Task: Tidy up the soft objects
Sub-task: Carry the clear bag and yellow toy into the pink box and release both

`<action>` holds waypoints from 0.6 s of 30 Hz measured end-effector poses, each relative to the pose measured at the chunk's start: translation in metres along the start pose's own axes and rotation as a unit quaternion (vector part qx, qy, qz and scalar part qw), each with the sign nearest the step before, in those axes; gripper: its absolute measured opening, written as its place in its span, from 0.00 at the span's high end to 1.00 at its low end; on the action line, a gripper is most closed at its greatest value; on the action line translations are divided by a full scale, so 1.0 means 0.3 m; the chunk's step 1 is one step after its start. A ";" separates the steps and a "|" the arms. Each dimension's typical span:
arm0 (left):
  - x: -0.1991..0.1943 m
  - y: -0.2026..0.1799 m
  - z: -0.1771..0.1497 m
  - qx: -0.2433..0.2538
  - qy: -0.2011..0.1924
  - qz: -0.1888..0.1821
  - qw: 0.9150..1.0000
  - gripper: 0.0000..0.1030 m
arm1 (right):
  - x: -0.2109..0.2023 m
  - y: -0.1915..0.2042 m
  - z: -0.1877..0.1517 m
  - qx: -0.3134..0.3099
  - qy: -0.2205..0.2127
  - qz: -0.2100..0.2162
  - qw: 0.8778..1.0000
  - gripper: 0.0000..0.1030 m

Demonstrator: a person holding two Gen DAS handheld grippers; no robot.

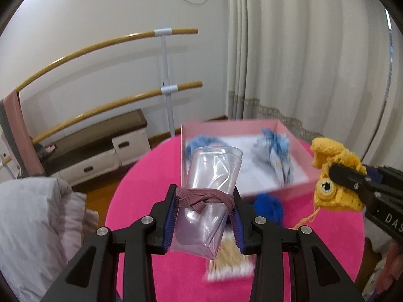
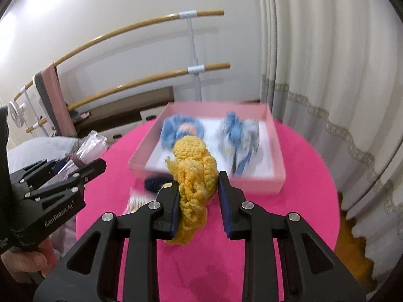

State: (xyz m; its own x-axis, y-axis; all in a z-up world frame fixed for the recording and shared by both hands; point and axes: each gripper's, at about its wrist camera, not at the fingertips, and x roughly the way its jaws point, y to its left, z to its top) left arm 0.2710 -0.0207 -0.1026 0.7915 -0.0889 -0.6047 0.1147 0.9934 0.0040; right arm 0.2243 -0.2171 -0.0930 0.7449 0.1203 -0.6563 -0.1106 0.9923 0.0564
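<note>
My left gripper (image 1: 204, 196) is shut on a clear plastic bag (image 1: 211, 173) tied with a mauve band (image 1: 204, 198), held above the pink table (image 1: 141, 188). My right gripper (image 2: 199, 188) is shut on a yellow crochet toy (image 2: 194, 173); it also shows in the left wrist view (image 1: 332, 168) to the right of the pink box (image 1: 289, 191). The box (image 2: 252, 183) holds a blue knitted piece (image 2: 176, 128) and a pale blue cloth item (image 2: 239, 136). A dark blue yarn piece (image 1: 269, 206) lies in front of the box.
A pack of cotton swabs (image 1: 231, 264) lies on the table under my left gripper. A grey bedcover (image 1: 32, 224) is at the left. A wooden double rail (image 1: 105, 42), a low cabinet (image 1: 95, 148) and curtains (image 1: 314, 63) stand behind.
</note>
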 end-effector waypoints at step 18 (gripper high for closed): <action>0.376 0.009 0.352 -0.014 0.021 -0.014 1.000 0.66 | 0.395 -0.091 0.397 -0.013 0.031 -0.009 0.999 0.76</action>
State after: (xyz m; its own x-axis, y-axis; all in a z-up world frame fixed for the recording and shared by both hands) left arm 0.4240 -0.0359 -0.0867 0.7622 -0.1133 -0.6374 0.1185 0.9923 -0.0346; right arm 0.3939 -0.2263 -0.0828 0.7046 0.0999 -0.7026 -0.1153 0.9930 0.0256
